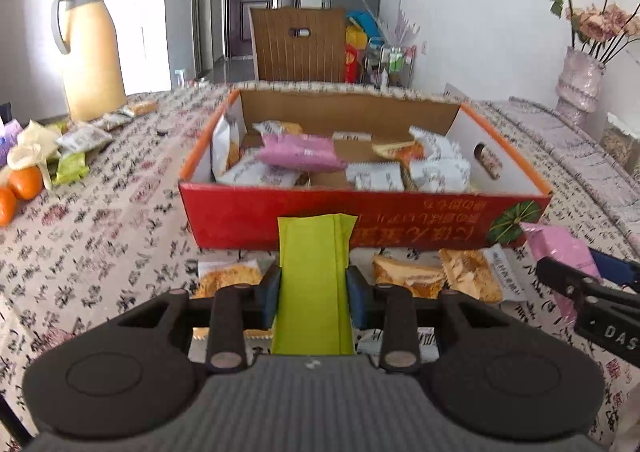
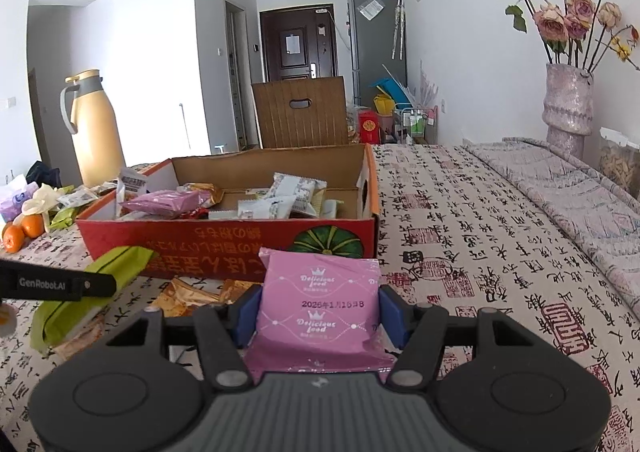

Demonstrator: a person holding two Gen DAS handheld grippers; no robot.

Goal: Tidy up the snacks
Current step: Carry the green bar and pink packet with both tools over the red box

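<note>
My left gripper is shut on a lime-green snack packet, held just in front of the red cardboard box. The green packet and the left gripper's arm also show at the left of the right wrist view. My right gripper is shut on a pink snack packet, near the box's right front corner. The pink packet shows at the right edge of the left wrist view. Inside the box lie several white, pink and orange packets.
Orange-filled snack packets lie on the patterned tablecloth in front of the box. To the left are more packets, oranges and a tall beige jug. A vase of flowers stands at the right. A chair is behind the table.
</note>
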